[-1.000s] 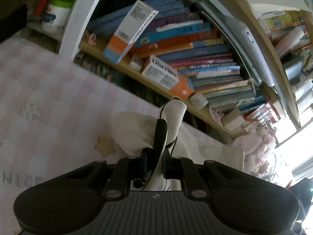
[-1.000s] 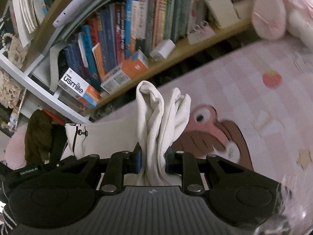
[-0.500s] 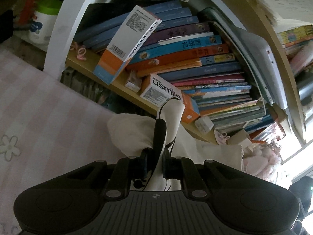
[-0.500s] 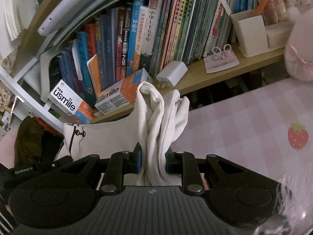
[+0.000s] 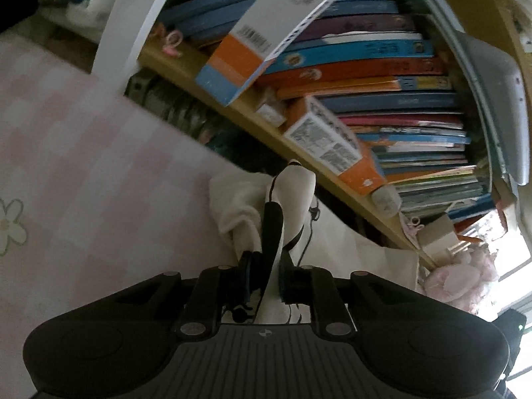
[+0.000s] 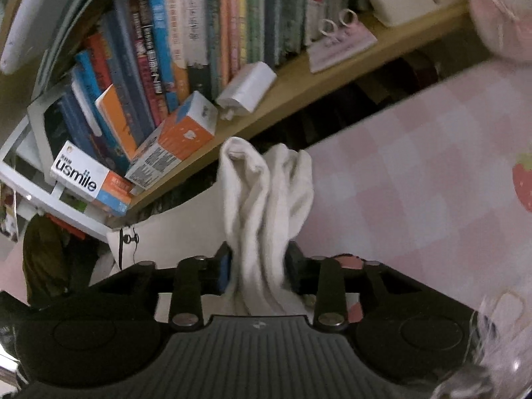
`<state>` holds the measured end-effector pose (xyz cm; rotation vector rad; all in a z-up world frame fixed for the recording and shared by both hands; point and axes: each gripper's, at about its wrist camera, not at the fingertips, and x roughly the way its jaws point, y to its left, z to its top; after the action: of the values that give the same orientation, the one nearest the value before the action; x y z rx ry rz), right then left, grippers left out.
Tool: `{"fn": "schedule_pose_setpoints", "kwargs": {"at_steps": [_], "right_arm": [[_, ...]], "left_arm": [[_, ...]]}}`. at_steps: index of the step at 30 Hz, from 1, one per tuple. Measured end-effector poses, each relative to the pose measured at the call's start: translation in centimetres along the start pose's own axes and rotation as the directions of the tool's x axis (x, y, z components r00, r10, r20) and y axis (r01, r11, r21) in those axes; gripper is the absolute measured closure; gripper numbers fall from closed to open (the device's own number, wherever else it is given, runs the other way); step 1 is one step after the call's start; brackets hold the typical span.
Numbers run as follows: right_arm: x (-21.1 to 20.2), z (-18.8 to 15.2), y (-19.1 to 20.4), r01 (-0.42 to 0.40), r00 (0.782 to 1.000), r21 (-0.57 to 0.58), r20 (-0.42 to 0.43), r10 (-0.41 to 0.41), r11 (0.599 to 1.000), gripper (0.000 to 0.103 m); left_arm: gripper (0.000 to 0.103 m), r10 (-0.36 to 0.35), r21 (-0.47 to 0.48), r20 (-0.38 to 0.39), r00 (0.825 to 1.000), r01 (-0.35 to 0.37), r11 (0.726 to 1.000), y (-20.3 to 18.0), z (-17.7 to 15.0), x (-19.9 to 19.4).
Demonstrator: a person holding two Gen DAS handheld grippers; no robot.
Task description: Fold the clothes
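While your left hand-held gripper (image 5: 265, 279) has a bunched fold of the white garment (image 5: 292, 199) standing up between its jaws, those jaws are easing apart, and a narrow gap shows on either side of the cloth, so the pads no longer look pressed against it. A black strip of the garment's print rises from the gap alongside the pale fabric. Your right hand-held gripper (image 6: 257, 272) is doing the same: its jaws are opening around a thick twisted bundle of the same white garment (image 6: 266, 199), which stands upright between the pads, and whether the cloth there touches them you cannot tell for sure. Just beyond both grippers the rest of the garment lies spread on the pink checked bed cover (image 5: 86, 166), its small black line drawing (image 6: 128, 239) visible at the left in the right wrist view. A strawberry print (image 6: 522, 183) marks the cover off to the right. Farther back, close against the edge of the bed, runs a wooden bookshelf (image 6: 316, 79) packed with books (image 5: 382, 66). Orange and white usmile boxes (image 6: 89, 179) lean at its front edge, with a white charger block (image 6: 247, 88) beside them. A pink plush toy (image 5: 455, 282) sits at the far end.
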<state>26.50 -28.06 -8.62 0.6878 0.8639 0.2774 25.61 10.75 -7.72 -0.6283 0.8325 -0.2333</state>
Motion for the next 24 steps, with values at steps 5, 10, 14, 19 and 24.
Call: {"fn": "schedule_pose_setpoints", "kwargs": {"at_steps": [5, 10, 14, 19, 24], "right_arm": [[-0.3, -0.1, 0.3, 0.014, 1.0, 0.004, 0.01, -0.014, 1.0, 0.061], [-2.2, -0.1, 1.5, 0.072, 0.996, -0.056, 0.06, -0.069, 0.996, 0.054], [-4.4, -0.3, 2.1, 0.11, 0.989, -0.079, 0.109, -0.102, 0.991, 0.053], [-7.1, -2.1, 3.4, 0.182, 0.974, -0.168, 0.163, -0.155, 0.969, 0.048], [-8.9, -4.9, 5.7, 0.265, 0.959, -0.352, 0.193, -0.207, 0.898, 0.04]], "left_arm": [[0.06, 0.062, 0.011, -0.006, 0.998, -0.062, 0.998, -0.2, -0.2, 0.0], [0.049, 0.135, 0.094, 0.049, 0.99, -0.14, 0.986, -1.5, -0.5, -2.5], [0.049, 0.169, 0.142, 0.102, 0.98, -0.182, 0.973, -2.8, -1.4, -5.0], [0.037, 0.22, 0.207, 0.164, 0.962, -0.252, 0.945, -4.8, -4.0, -7.6], [0.033, 0.273, 0.277, 0.197, 0.942, -0.32, 0.906, -7.2, -7.2, -9.1]]}}
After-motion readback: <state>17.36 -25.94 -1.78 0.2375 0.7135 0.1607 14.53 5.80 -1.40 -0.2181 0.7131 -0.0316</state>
